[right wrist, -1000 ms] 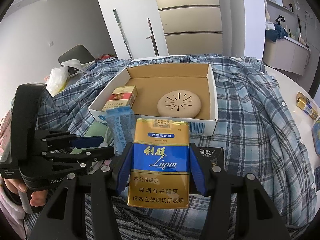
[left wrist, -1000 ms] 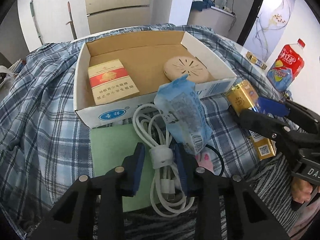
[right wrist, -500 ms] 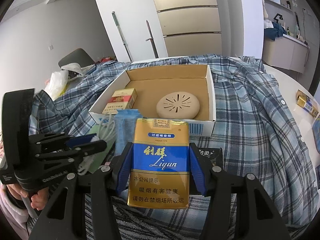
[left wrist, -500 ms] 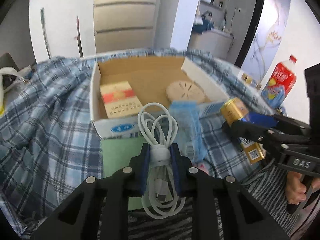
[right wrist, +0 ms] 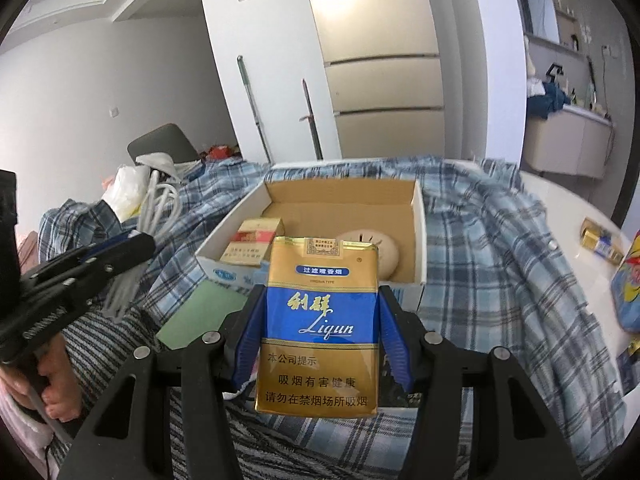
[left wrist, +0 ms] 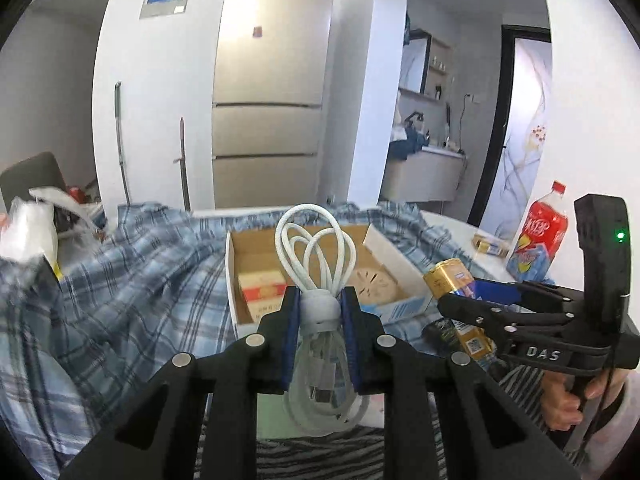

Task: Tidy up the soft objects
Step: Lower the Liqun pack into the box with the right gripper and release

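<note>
- While my left gripper [left wrist: 320, 316] is lifted above the plaid shirt [left wrist: 132, 288], its fingers are clamped on the white charging cable [left wrist: 316, 256] at the strap that binds its coils.
- That bundle looks light and floppy to me; the loops stand above the grip and the plug ends hang below, so I judge the strap the only firm hold.
- My right gripper [right wrist: 320, 340] is closed on the gold cigarette pack [right wrist: 320, 332], pads on its side edges; a soft pack would crush if squeezed harder.
- Both items hang in front of the open cardboard box [right wrist: 418, 240].
</note>
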`<state>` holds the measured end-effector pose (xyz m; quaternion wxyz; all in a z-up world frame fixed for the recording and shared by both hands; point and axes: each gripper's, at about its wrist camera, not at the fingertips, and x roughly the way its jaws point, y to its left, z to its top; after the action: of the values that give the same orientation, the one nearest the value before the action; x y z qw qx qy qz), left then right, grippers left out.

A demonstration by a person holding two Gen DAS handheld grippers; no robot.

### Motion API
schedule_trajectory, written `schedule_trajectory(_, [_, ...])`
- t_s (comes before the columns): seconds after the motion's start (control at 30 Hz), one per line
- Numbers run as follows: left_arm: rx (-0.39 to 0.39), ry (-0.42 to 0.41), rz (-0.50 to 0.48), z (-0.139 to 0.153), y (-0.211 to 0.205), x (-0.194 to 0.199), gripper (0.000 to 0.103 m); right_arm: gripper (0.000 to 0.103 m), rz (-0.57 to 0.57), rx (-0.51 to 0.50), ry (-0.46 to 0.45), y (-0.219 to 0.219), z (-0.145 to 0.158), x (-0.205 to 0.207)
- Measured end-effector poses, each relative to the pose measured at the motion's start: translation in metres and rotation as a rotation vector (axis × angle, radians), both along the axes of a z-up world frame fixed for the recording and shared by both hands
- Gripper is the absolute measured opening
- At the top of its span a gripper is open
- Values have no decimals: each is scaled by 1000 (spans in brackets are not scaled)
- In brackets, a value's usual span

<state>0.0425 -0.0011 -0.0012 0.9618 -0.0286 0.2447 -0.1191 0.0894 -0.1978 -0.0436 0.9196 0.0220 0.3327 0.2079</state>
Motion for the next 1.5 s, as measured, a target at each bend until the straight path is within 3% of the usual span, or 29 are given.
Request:
schedule_trajectory(0.23, [41,-74,-4,39,-13,7,22,53,-12,-9,-59,1,31,0])
schedule_trajectory(0.33, [24,-104,16,56,-13,24,22,53,-25,-25,-101,5,52,6])
schedule_trajectory(0.5, [2,-74,56,61,-10,67,22,53,-41,-19,-142,12,83,33])
schedule_trajectory(0.6, [11,-26,65,50,-10,92,22,53,-56,0,-100,16,84,58])
schedule_trajectory(0.7, [6,37,95,27,-3,113,22,53,-60,20,-46,21,73,79])
schedule_trajectory(0.77, [3,46,146,14,4,115,22,53,-69,22,-17,26,61,90])
schedule_trajectory(0.9, [-54,70,145,-2,20,117,22,54,-63,6,78,44,33,114])
schedule_trajectory(1.27, [-67,82,168,-9,29,118,22,54,-49,11,383,85,-45,151])
schedule_trajectory(1.5, [-80,88,170,-9,32,117,22,54,-22,-34,431,105,-62,152])
